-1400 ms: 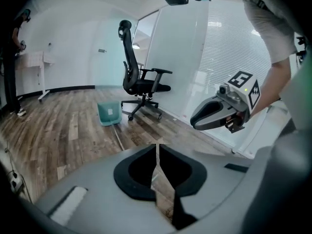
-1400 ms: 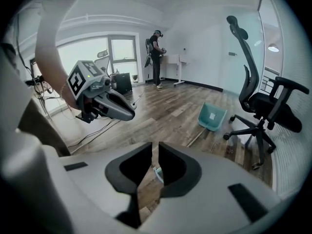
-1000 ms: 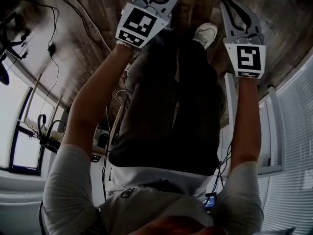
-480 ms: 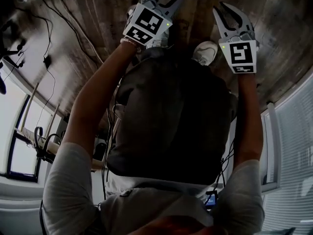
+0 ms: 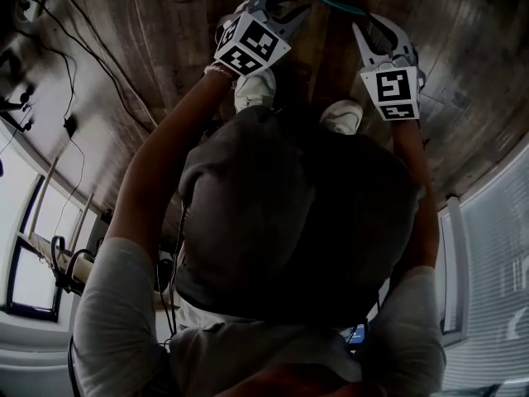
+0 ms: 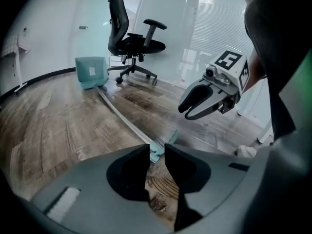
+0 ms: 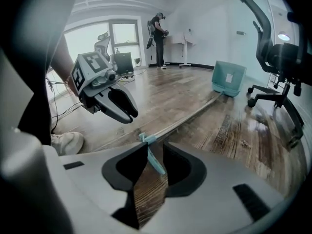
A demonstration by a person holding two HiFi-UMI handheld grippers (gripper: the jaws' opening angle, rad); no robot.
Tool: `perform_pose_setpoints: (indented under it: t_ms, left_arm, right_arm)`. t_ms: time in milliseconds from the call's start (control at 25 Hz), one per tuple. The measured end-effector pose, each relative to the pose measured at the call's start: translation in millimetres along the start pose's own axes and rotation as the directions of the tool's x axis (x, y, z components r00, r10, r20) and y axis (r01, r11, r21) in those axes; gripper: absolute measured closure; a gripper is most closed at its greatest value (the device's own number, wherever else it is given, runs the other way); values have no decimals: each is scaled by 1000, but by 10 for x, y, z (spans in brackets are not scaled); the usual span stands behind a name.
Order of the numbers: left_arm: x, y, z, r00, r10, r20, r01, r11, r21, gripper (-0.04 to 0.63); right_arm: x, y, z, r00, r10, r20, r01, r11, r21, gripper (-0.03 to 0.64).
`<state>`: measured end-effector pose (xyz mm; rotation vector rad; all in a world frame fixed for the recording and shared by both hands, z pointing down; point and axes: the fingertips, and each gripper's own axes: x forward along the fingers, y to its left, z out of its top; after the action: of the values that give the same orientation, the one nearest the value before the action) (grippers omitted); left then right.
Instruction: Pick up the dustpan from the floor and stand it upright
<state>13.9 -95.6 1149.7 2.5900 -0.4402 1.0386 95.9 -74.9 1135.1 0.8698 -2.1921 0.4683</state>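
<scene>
Though glossy, office wood floor under dustpan

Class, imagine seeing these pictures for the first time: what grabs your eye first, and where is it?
A long-handled teal dustpan lies flat on the wooden floor, its pan near a black office chair. Over its handle's teal grip hang the left gripper and right gripper, jaws just opening, the grip showing between their tips, not clamped.
</scene>
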Motion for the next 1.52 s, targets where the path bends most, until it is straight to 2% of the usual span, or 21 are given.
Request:
perform_pose_setpoints:
  t_ms: [280,440,600,760,880,1040,1160,1520]
  left_arm:
    - [335,30,-277,999,-34,-5,34,999,32,503]
    - [423,55,-387,999,-35,-2,35,999,17,503]
    - [515,94,-421,999,-32,11,32,999,35,503]
    - [543,79,-399,999,-31,19,31,999,17,503]
    - [556,40,-419,999,-35,9,35,999,17,503]
    - [550,8,-461,999,-31,-9,31,999,37,505]
    - [575,-6,-459,999,-33,-11,33,999,25,505]
    - [617,43,-383,999,-37,-10,37,999,10,508]
  right_arm:
    - [310,-79,-306,1000,6,-19,-7,1000,-15,526]
    - [384,-50,-393,998,63,-2,-63,998,-4,508]
    - [447,-68,-421,995,94,17,-94,996,-5,502]
    - [447,-35,-494,992,127,-14,-128,992,-16,502]
    - [445,-41,-632,993,106,-61,-109,993,-53,502]
    - [461,-83,-632,995,79,-65,-83,995,-63,503]
    - [470,-93,-711,993,81,-91,-87,995,-58,517]
    - [451,-147,-659,995,76,-65,-79,996,-34,523]
